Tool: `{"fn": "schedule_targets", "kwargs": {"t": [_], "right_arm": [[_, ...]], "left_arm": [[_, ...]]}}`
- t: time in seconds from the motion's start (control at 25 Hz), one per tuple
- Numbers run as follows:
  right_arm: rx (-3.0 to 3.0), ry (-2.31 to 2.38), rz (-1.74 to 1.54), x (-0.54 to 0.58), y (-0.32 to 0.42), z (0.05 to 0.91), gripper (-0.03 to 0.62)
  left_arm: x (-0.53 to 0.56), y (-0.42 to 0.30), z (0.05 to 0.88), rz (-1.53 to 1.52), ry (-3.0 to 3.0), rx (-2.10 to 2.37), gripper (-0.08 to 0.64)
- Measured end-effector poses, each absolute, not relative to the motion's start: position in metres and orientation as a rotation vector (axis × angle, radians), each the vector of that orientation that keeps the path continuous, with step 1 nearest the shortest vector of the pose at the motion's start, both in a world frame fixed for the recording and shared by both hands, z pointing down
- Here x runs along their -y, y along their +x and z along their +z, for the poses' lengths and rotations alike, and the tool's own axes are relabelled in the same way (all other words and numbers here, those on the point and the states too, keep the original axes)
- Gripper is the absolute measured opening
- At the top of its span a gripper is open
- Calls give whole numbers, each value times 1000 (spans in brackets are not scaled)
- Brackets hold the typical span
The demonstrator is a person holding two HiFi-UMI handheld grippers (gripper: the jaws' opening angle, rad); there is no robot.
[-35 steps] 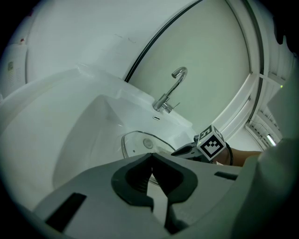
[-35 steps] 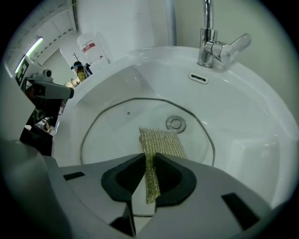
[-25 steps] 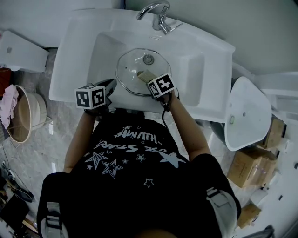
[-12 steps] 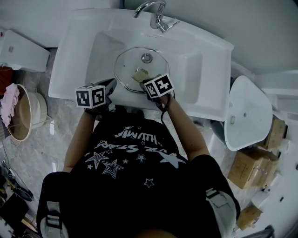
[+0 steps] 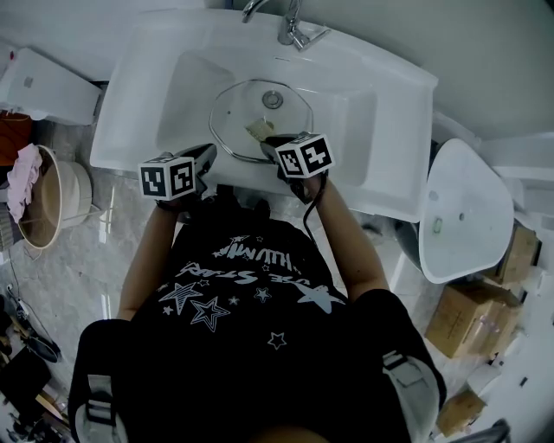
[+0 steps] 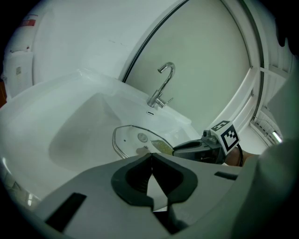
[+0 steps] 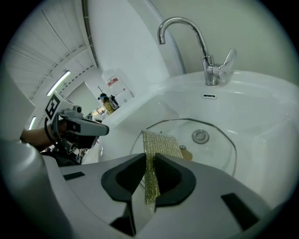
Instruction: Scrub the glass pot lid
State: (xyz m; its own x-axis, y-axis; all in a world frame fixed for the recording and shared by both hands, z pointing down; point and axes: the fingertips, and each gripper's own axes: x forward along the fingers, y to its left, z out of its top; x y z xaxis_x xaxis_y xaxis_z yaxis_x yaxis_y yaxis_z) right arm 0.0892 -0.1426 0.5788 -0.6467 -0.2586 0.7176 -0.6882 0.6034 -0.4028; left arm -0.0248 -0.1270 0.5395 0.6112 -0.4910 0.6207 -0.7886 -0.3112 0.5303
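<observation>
White washbasin (image 5: 130, 104), chrome tap (image 5: 290, 26) at 12 o'clock, pale marbled floor (image 5: 104, 251). Round clear glass pot lid (image 5: 242, 108) lies in bowl. Right gripper (image 7: 149, 161): fingers clamp gold mesh scouring cloth (image 7: 161, 144) over lid. Left gripper (image 6: 152, 161): fingers pressed together, empty, 7 o'clock.

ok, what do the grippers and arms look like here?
Left gripper and right gripper: grey bodies, dark-lined jaws, each with a cube of black-and-white square markers. Black cable leaves the right one. Person wears a black short-sleeved T-shirt with white stars.
</observation>
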Motion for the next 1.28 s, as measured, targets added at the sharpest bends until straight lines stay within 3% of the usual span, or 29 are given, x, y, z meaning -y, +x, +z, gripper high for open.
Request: {"fn": "schedule_targets", "kwargs": {"t": [0.72, 1.28], "right_arm": [[2290, 1040, 750, 146, 154, 543, 61], [2245, 1155, 715, 85, 112, 516, 60]], "left_arm": [[101, -21, 538, 445, 1982, 1029, 9], [38, -63, 523, 384, 2040, 942, 9]]}}
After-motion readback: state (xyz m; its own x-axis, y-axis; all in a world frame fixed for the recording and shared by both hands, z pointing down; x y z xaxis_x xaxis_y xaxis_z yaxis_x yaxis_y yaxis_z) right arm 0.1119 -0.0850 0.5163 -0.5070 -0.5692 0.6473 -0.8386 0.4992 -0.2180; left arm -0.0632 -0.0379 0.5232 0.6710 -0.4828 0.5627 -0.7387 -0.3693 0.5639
